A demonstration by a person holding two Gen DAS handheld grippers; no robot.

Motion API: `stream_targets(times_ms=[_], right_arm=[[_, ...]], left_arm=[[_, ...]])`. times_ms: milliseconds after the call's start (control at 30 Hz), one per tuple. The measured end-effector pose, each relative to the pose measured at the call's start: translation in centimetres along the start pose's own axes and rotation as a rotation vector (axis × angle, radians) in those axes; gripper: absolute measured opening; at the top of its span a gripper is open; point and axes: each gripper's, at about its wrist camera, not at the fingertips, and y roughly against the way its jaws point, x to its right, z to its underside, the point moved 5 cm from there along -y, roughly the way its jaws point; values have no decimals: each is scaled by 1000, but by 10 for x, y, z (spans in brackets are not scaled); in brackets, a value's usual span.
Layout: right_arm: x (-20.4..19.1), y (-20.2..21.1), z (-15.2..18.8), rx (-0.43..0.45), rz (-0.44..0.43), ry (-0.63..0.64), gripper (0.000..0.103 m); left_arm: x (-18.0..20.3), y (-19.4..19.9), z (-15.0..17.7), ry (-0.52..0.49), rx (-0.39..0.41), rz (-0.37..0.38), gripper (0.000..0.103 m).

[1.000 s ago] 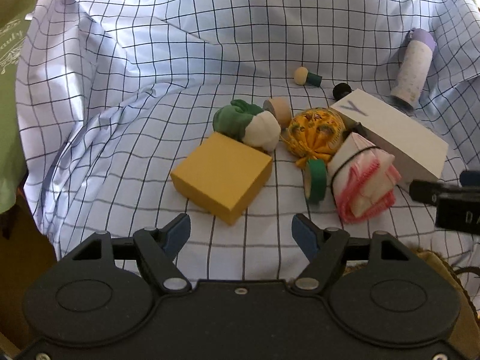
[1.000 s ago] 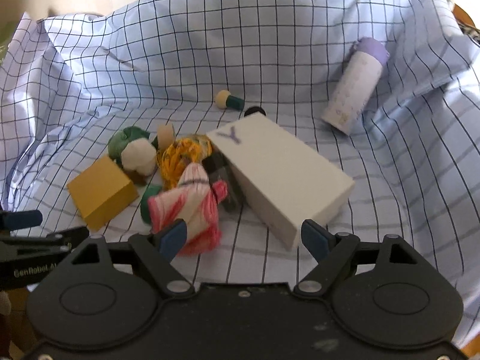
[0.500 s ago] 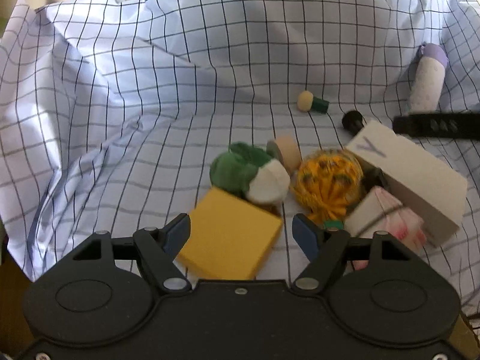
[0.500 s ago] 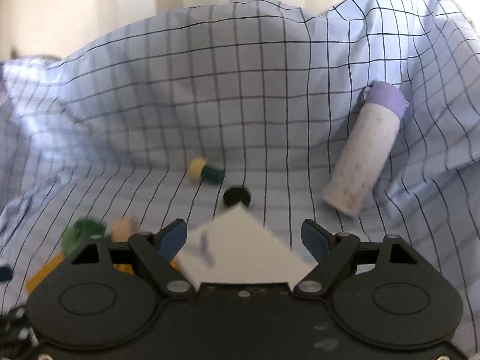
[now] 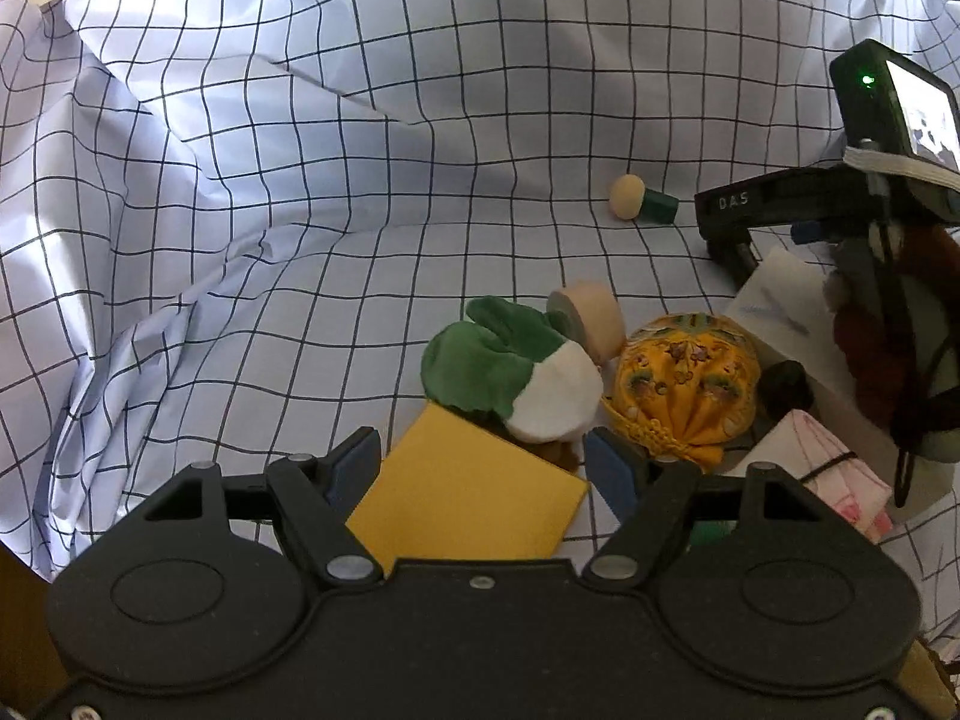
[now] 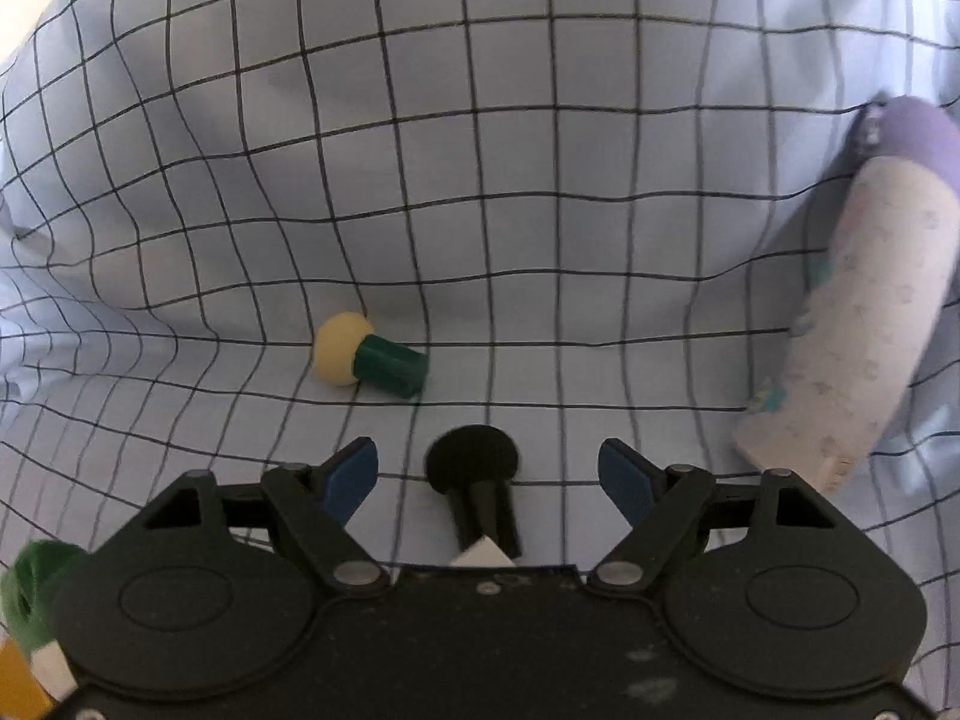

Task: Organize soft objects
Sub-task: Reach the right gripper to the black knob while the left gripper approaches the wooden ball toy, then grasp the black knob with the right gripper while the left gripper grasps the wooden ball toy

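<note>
Left gripper (image 5: 483, 465) fingers spread, empty, over yellow block (image 5: 462, 507). Right gripper (image 6: 487, 474) fingers closing, unloaded, around black peg (image 6: 477, 480).

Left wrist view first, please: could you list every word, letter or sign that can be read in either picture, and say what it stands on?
"DAS": on the black body of the right claw, left wrist view.
Blurred bluish mark on the white box: not readable.
Small screen above that claw: only pale shapes.
Faint print on the purple-capped bottle: no words.
Right wrist view: no readable text.
</note>
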Motion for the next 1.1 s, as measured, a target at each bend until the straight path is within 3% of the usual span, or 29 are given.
stream_targets(times_ms=[133, 200, 267, 333, 533, 733, 967, 1100], right_arm=[[-1, -13, -3, -42, 16, -9, 74], [2, -24, 0, -99, 17, -30, 53], [4, -32, 3, -151, 6, -40, 45], [5, -31, 3, -134, 3, -48, 35], [27, -21, 6, -69, -70, -187, 34], [62, 6, 6, 149, -165, -422, 34], [72, 29, 11, 285, -146, -463, 34], [75, 31, 12, 296, -137, -471, 34]], left_arm=[[-2, -5, -5, 20, -14, 6, 72], [-1, -7, -9, 23, -14, 7, 72], [1, -9, -14, 19, -9, 2, 72], [3, -10, -19, 15, -3, -1, 72], [13, -25, -48, 18, -3, 5, 72], [38, -48, -82, -40, 9, -2, 72], [72, -83, -114, -97, 37, 27, 72], [90, -102, -124, -144, 53, 43, 72]])
